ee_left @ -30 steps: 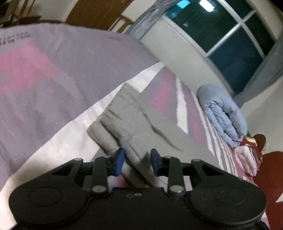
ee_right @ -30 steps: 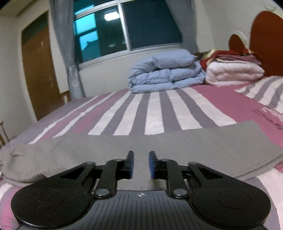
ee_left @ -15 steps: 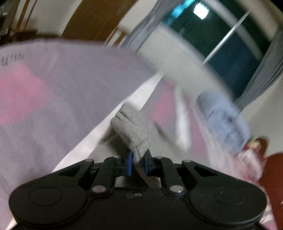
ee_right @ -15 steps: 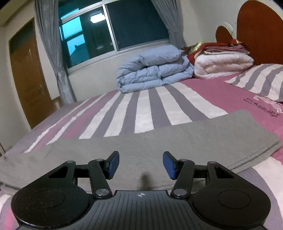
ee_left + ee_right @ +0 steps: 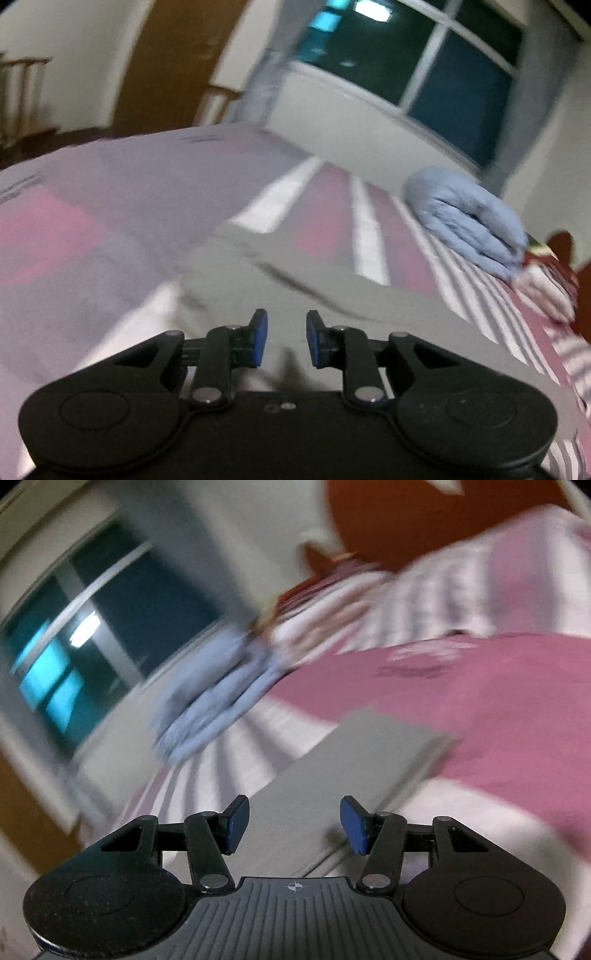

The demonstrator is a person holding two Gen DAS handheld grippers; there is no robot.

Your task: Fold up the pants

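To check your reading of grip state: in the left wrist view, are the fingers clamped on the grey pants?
No, the left gripper is open, with the grey pants lying flat beyond it.

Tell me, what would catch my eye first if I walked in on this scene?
Probably the grey pants, lying folded lengthwise across the pink-and-white striped bed, just beyond the open blue-tipped left hand-held gripper. The right hand-held gripper is open too, over the pants' other end. At the far side, under the dark window, lies a folded pale blue quilt.
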